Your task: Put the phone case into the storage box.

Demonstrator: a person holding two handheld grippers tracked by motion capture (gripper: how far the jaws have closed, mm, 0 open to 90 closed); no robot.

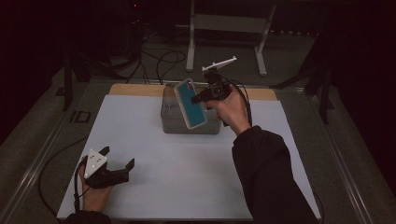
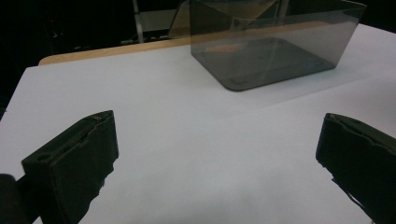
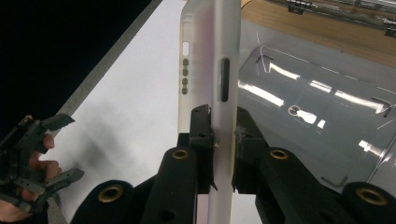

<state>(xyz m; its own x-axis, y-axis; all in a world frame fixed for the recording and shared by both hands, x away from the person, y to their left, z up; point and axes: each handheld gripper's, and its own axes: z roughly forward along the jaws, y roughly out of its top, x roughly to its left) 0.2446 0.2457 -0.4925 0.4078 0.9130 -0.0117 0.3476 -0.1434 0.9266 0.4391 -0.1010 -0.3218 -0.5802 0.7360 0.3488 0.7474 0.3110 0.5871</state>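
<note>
Where high view shows teal phone face, right gripper view shows clamped edge; left gripper wide, empty.

White sheet over wooden table, metal stand, floor cables

Black sleeve; black claws, brass-ringed screw holes, trailing cables.
</note>
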